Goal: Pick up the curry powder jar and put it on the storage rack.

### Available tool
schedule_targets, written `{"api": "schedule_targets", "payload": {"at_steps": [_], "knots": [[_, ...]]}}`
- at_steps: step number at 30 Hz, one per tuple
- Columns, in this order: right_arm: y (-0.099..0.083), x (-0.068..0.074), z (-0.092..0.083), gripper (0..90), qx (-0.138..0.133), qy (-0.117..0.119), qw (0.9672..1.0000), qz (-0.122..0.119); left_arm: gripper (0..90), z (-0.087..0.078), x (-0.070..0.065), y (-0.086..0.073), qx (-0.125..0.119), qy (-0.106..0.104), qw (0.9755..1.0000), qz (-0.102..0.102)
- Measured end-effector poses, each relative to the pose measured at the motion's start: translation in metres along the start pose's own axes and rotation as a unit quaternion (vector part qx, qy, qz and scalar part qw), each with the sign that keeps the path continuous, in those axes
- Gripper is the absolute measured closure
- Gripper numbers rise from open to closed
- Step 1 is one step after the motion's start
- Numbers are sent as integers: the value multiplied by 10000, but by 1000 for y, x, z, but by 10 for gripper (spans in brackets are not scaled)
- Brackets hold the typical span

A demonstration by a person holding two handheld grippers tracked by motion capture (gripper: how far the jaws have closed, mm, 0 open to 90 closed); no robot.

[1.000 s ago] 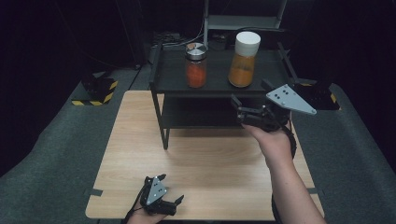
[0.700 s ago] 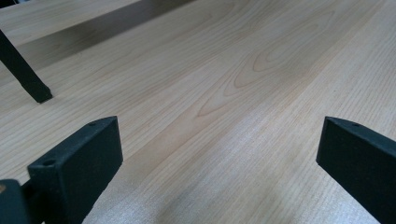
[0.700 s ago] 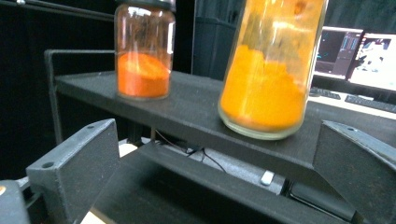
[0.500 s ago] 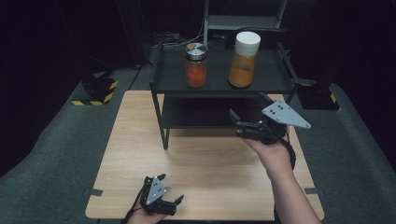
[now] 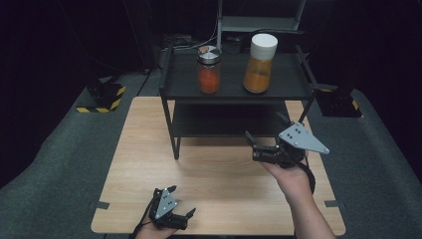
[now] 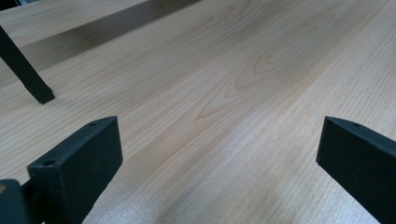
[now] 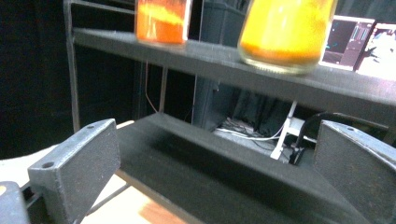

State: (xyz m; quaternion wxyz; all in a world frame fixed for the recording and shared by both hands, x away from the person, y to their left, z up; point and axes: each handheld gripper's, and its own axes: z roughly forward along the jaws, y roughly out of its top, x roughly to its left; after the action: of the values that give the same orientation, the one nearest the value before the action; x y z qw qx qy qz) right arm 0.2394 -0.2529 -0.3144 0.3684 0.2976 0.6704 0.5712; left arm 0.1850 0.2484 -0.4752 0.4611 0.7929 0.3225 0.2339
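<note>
Two jars (no readable labels) on shelf, left gripper and right gripper both spread apart

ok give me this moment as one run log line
right gripper: open, empty, facing rack's lower shelf | left gripper: open, low over table | top shelf: red-filled jar, orange-filled jar, both untouched

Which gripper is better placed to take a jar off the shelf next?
Probably the right gripper: it is open, raised in front of the black shelf and faces the white-lidded jar. The left gripper, also open, sits low at the table's near edge.
</note>
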Motion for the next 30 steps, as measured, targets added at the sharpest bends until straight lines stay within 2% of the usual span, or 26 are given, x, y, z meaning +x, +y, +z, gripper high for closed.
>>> {"api": "schedule_targets", "payload": {"at_steps": [12,30], "knots": [[-35,5,-7,2,219,33,9997,108,6,0,1,0,-11,-20,10000,-6],[-82,11,-19,2,614,4,9980,139,6,-1,1,-1,-42,-33,10000,25]]}}
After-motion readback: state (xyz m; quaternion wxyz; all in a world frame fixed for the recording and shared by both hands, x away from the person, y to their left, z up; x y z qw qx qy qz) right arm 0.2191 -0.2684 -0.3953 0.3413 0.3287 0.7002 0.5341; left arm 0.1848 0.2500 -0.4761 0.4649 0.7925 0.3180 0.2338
